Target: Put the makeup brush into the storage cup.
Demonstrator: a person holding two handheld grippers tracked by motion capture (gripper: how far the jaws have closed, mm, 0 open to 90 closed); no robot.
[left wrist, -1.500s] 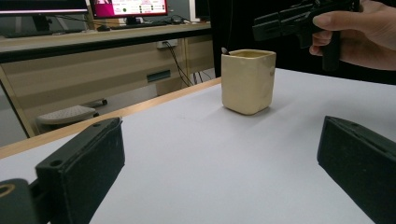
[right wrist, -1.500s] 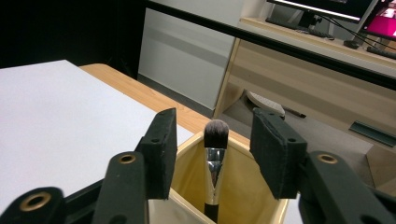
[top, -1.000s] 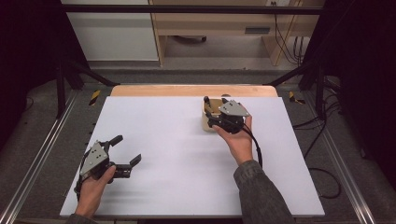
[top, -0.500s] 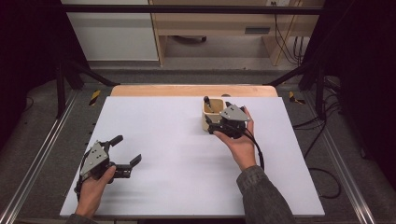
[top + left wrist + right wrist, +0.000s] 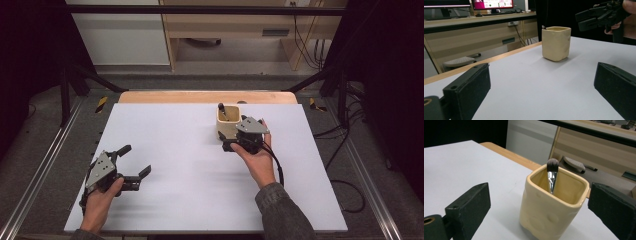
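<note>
Near the far edge of the white table, one yellow cup is seen with one brush stood inside it, and the right gripper is held level just beside it, its jaws just opened wide with nothing gripped. At the near left, the left gripper is rested low on the table, well apart from the cup, its jaws spread wide and empty.

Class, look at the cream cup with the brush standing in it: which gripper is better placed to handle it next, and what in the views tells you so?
Probably the right gripper: its jaws, just opened, flank the cup and brush. The left gripper sits far off.
</note>
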